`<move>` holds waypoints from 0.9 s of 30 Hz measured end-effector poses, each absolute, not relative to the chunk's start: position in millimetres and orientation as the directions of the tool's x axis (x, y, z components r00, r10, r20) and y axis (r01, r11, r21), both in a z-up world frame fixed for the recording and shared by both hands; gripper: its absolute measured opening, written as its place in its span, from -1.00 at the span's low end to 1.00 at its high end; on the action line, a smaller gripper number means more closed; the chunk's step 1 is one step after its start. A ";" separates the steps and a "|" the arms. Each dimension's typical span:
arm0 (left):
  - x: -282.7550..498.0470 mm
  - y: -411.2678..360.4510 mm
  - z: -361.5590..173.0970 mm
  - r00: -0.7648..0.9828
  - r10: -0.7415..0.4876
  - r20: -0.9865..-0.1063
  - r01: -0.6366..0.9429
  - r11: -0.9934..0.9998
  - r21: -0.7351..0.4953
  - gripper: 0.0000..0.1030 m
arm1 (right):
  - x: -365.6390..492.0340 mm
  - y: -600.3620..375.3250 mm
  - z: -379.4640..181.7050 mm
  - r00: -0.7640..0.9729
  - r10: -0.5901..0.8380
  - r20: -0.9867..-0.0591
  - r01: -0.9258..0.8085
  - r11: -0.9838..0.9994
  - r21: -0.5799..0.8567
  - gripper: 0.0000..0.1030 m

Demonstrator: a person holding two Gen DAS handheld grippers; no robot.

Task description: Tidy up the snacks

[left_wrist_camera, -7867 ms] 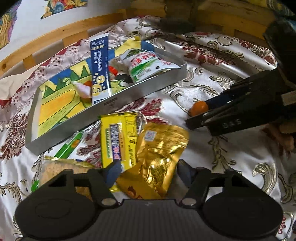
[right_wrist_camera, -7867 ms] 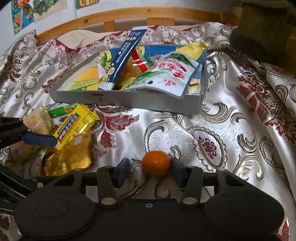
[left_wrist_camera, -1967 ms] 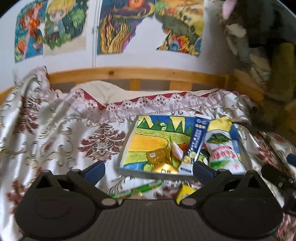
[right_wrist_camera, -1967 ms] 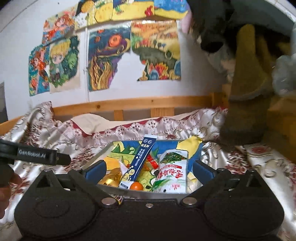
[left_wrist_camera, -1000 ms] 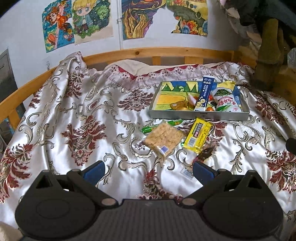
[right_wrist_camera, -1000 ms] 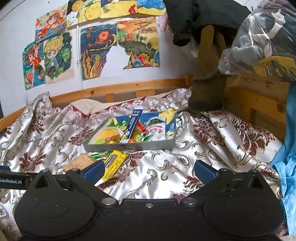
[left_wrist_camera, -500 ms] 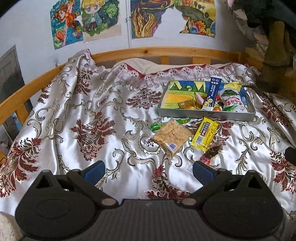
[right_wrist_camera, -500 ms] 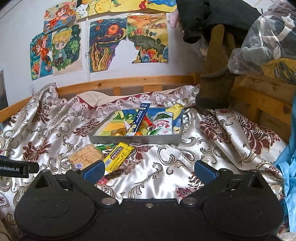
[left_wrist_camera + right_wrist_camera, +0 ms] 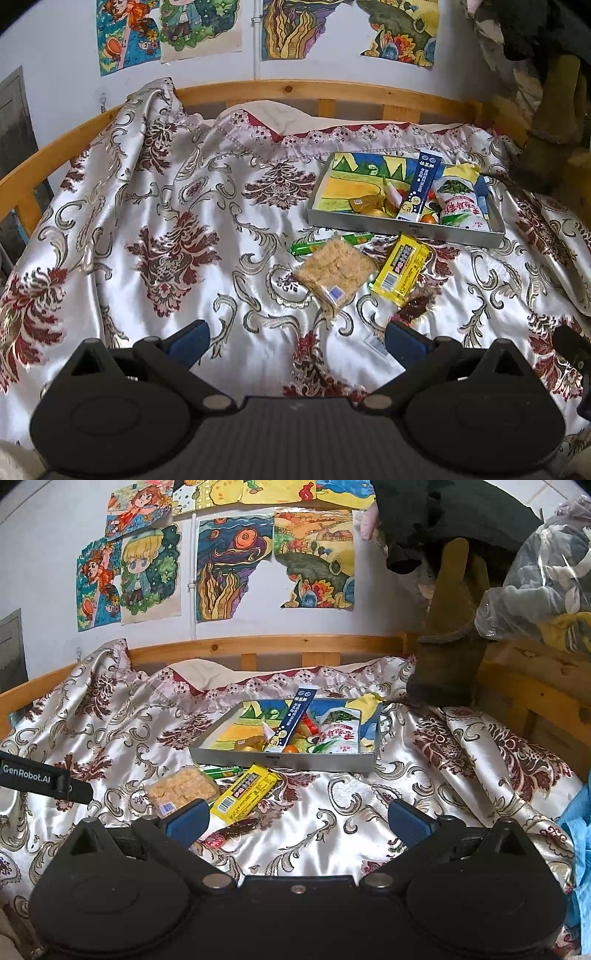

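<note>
Between your fingers nothing is held: left tool (image 9: 297, 341) and right tool (image 9: 295, 821) hang wide open, empty, well back from the bed. Half-done, I judge; reach next for the crinkly cracker pack (image 9: 334, 267) or glossy yellow bar (image 9: 400, 269), lying on slippery satin just before the metal tray (image 9: 402, 225)
</note>
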State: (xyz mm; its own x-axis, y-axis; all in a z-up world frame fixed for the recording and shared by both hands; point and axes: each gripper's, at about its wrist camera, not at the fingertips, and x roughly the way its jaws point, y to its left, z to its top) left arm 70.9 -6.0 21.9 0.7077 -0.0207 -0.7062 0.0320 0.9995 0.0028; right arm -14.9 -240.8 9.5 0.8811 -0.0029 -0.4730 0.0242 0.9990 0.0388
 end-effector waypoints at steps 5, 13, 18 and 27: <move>94.5 -0.6 23.8 0.688 -0.051 -0.724 0.067 0.998 -0.006 0.99 | 6.8 -239.5 5.9 0.864 0.059 -0.500 -0.029 0.997 0.066 0.99; 131.2 4.3 15.1 0.706 -0.053 -0.706 0.124 0.991 0.050 0.99 | 50.6 -224.5 -7.4 0.836 0.075 -0.544 -0.073 0.997 0.025 0.99; 152.0 4.1 6.1 0.727 -0.085 -0.681 0.164 0.985 0.052 0.99 | 74.8 -217.4 -14.4 0.833 0.079 -0.547 -0.086 0.996 0.012 0.99; 189.1 -0.5 -27.9 0.681 -0.070 -0.729 0.186 0.979 0.079 0.99 | 112.2 -212.8 -37.6 0.764 0.256 -0.592 -0.263 0.962 0.076 0.98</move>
State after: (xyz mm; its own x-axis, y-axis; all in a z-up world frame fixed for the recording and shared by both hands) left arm 189.1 -0.5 -27.9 0.6810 -0.0703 -0.7289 0.1858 0.9794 0.0791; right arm 112.2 -212.8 -37.6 0.7644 0.2561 -0.5917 -0.2634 0.9617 0.0759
